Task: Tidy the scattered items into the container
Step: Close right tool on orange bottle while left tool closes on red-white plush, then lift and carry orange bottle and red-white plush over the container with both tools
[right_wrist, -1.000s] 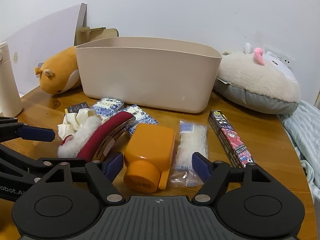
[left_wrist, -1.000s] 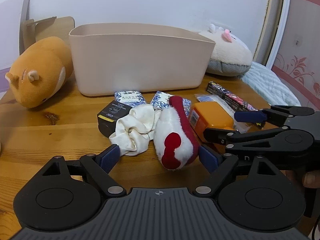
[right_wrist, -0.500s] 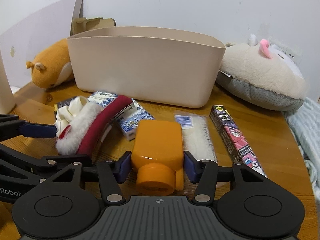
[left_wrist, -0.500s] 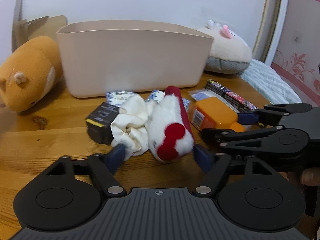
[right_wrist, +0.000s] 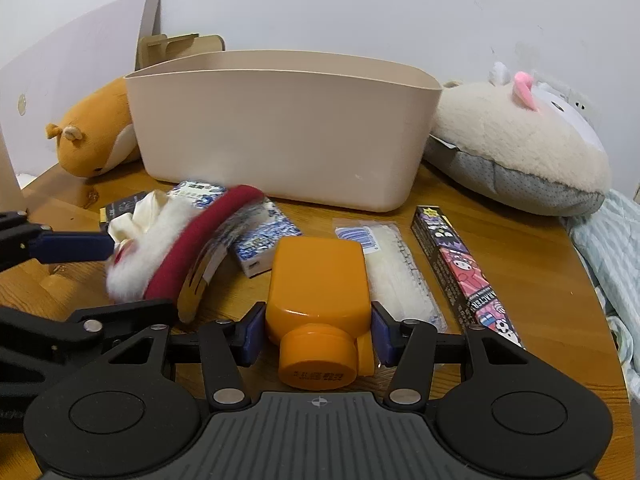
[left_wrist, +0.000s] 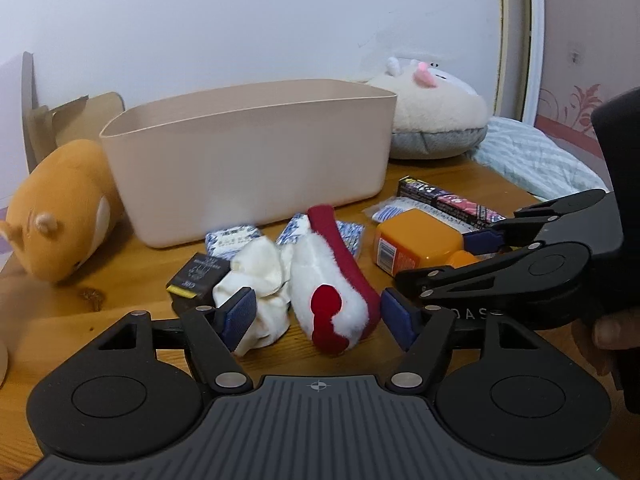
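Observation:
A beige tub (left_wrist: 248,156) (right_wrist: 280,128) stands at the back of the wooden table. My left gripper (left_wrist: 320,316) is open around a red-and-white furry hair clip (left_wrist: 332,280) (right_wrist: 180,252) and a white scrunchie (left_wrist: 260,280). My right gripper (right_wrist: 316,334) has closed in on an orange bottle (right_wrist: 320,280) (left_wrist: 420,240), pads at its shoulders beside the cap; contact is not certain. Other items lie loose: a black box (left_wrist: 196,276), blue-white packets (right_wrist: 260,236), a clear packet of white pads (right_wrist: 392,268), a long patterned box (right_wrist: 464,272).
An orange plush (left_wrist: 60,208) lies left of the tub. A cream and grey plush (right_wrist: 520,148) lies right of it. Striped bedding (left_wrist: 532,160) is past the table's right edge. Cardboard pieces (right_wrist: 176,44) stand behind the tub.
Both grippers moved forward over the items. My right jaws narrowed around the orange bottle. My left jaws now straddle the hair clip and scrunchie.

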`<state>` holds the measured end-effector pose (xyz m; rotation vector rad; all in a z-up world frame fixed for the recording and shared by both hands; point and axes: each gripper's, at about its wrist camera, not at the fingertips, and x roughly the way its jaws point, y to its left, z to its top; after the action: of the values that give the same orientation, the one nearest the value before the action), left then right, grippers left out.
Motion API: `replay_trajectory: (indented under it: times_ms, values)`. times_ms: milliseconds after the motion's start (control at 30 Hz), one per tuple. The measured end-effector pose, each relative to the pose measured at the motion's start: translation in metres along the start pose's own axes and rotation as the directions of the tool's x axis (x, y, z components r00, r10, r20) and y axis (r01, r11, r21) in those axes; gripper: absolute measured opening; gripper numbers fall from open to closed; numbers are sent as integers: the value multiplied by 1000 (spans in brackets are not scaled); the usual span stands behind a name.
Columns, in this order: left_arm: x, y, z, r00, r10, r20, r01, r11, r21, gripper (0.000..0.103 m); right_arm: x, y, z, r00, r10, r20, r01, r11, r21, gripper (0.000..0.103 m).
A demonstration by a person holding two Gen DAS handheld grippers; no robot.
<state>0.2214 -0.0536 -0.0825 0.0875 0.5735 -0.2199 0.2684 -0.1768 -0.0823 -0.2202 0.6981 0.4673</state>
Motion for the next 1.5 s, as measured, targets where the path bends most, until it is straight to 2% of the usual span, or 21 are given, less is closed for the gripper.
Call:
replay_trajectory:
  times_ms: [400,500,567,867,1167,1500]
  values:
    - [25,-7,7,997,-38,-62,37,999,-5,70,-1,-22,0,1000,-6,-15,7,999,38,49]
    - [33,-7,5,995,-40,-91,39,999,-12,58,-1,-23,0,1000,-8,-17,8,999,34,49]
    - [35,-7,2,994,-40,-103,39,999,-8,54,-1,-22,0,1000,-7,-15,7,1000,27,49]
    - [31,-3,0,994,-45,-101,43,999,-22,43,-4,-21,-1,1000,21,-4,-21,999,48,49]
    - [15,-3,4,996,-59,-69,57,998,-33,41,-14,-18,-5,999,34,5,-34,998,58,49]
    - [-12,8,16,999,-46,1,45,997,-70,41,-46,-14,6,997,19,81,-24,998,55,49]
